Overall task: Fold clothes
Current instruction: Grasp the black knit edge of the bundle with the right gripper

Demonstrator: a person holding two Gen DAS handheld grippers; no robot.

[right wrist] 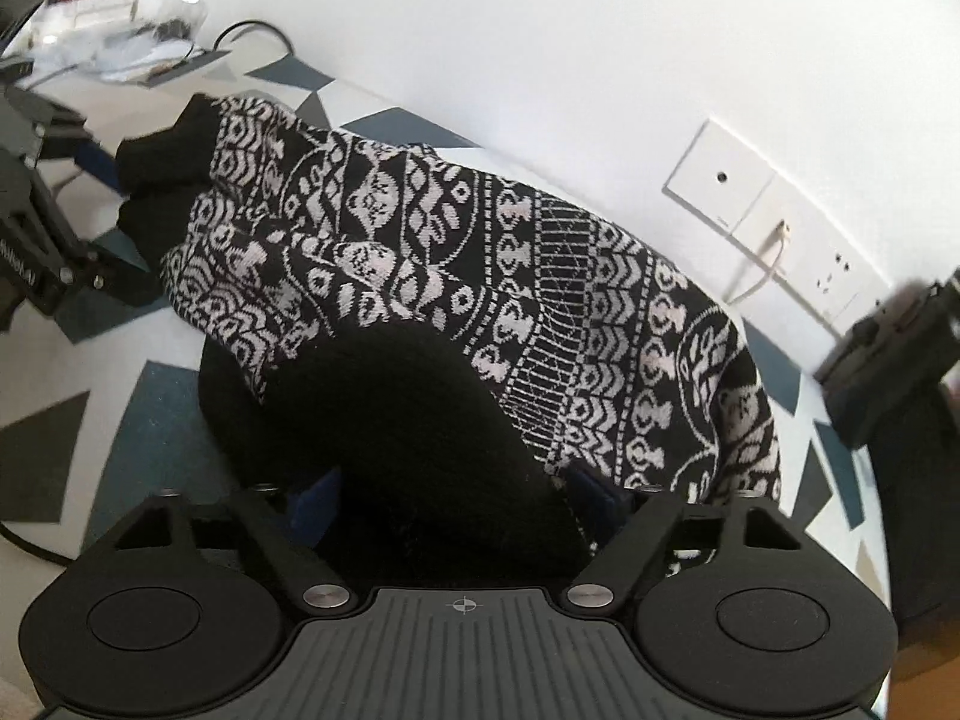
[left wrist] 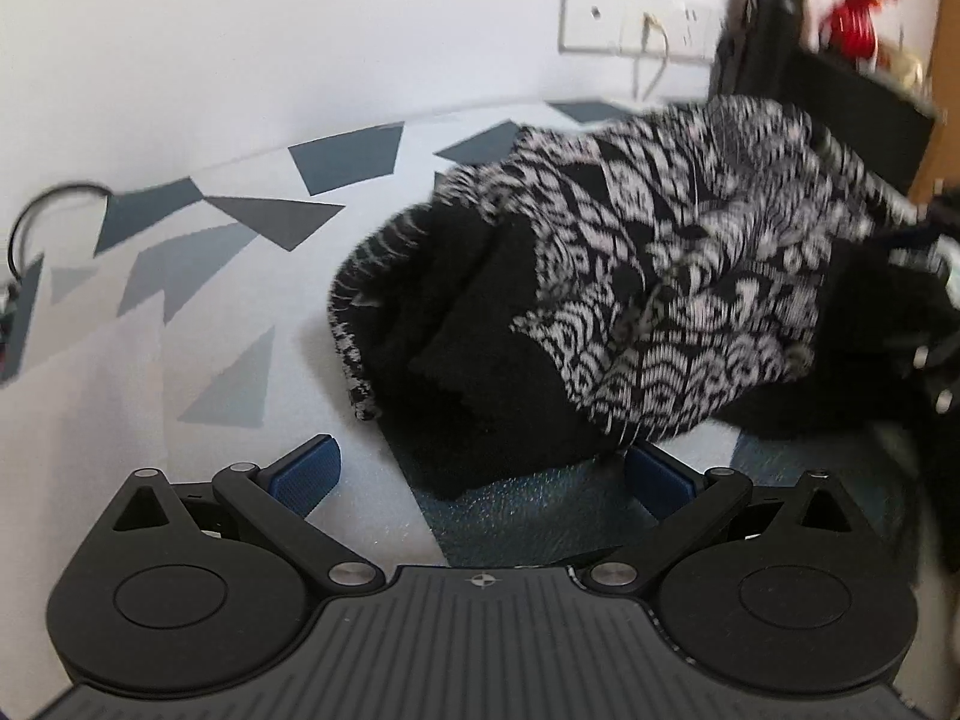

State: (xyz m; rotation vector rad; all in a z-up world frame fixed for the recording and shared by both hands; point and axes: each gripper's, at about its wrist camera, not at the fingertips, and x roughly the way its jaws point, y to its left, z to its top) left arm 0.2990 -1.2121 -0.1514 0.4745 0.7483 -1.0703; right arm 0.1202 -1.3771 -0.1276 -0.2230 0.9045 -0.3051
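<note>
While your left gripper (left wrist: 480,468) stands wide open, its blue pads (left wrist: 309,471) well apart with nothing between them, the sweater (left wrist: 630,294) sits bunched on the patterned table (left wrist: 198,276), filling the middle and right of that frame, its black hem just beyond the right pad. Close from there and you could pinch only a loose corner, or several layers at once, because the knit is heaped rather than flat; the fold would then come out crooked. Your right gripper (right wrist: 462,498) has black knit lying between its pads, but the cloth hides the gap, so I cannot tell whether it is clamped; if it is not, a lift would let the sweater slump. The left view alone shows the hem edge and some bare table below it. The right view alone shows the banded pattern sharply, the black cuff (right wrist: 162,156) at upper left, and the other gripper beside it at the left edge.
</note>
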